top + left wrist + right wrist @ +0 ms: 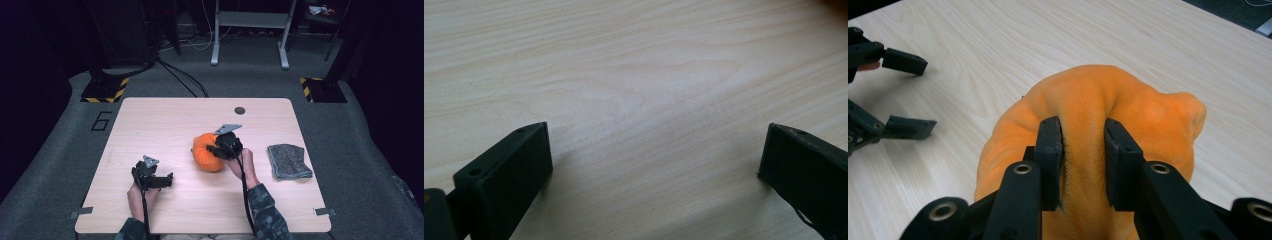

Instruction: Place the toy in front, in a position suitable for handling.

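Right gripper pinching a fold of orange cloth; left gripper wide, idle. Could slip free if lifted fast.

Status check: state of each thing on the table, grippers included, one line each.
Orange plush cloth: bunched in a mound, a fold pinched by the right gripper.
Right gripper: shut on the cloth.
Left gripper: open, nothing between the jaws, over bare wood.
Grey speckled cloth: folded, lying flat near the table's right edge, untouched.
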Motion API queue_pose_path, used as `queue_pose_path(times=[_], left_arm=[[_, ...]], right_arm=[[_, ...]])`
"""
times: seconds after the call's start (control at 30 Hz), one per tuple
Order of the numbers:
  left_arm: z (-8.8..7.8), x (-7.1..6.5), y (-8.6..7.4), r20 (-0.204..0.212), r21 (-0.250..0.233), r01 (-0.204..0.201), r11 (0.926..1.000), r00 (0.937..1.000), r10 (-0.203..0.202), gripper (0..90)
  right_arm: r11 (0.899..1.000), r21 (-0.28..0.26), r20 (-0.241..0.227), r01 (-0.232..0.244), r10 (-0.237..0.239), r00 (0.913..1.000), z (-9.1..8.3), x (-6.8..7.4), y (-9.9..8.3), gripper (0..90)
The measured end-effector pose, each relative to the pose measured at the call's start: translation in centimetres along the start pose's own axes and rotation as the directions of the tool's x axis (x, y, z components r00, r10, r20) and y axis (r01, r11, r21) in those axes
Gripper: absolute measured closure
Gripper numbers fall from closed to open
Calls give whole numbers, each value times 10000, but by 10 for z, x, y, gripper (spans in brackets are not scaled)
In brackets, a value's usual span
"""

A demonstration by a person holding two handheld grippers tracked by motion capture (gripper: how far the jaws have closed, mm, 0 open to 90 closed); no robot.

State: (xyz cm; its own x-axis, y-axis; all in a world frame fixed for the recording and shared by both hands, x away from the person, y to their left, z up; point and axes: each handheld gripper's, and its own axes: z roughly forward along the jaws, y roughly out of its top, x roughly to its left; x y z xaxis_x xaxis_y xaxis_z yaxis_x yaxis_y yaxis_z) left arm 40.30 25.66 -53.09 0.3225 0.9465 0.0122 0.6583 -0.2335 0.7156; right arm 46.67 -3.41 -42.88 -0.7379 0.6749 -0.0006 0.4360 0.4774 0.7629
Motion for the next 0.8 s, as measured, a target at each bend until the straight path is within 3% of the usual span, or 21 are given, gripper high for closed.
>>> queue_pose_path(times=[0.1,0.27,0.37,0.4,0.53,0.57,0.63,0.73,0.8], left_arm=[[0,0,0,11,-2,6,10000,10000,-6,0],[0,0,0,11,-5,11,10000,10000,-11,0],[0,0,0,11,-4,14,10000,10000,-14,0],[0,0,0,11,-4,14,10000,10000,-14,0],[0,0,0,12,-5,14,10000,10000,-14,0],[0,0,0,7,-6,14,10000,10000,-14,0],[0,0,0,2,-7,15,10000,10000,-15,0],[0,0,0,2,-6,13,10000,10000,-13,0],[0,0,0,1,-8,17,10000,10000,-17,0]], right_arm=[[9985,-91,-565,533,-538,9970,-13,-14,1,719],[9958,260,-1108,881,-848,9902,-15,-32,-7,718],[9948,518,-1289,875,-802,9884,-9,-45,-20,714],[9972,301,-1444,683,-633,9875,-9,-49,-24,712],[9968,371,-1287,710,-657,9895,-10,-53,-29,645],[9973,548,-1222,489,-419,9916,-12,-52,-29,535],[9981,533,-1301,324,-253,9912,-17,-52,-27,433],[9979,606,-701,-244,287,9971,-25,-45,-22,245],[9940,639,-335,-891,913,9953,-28,-38,-18,219]])
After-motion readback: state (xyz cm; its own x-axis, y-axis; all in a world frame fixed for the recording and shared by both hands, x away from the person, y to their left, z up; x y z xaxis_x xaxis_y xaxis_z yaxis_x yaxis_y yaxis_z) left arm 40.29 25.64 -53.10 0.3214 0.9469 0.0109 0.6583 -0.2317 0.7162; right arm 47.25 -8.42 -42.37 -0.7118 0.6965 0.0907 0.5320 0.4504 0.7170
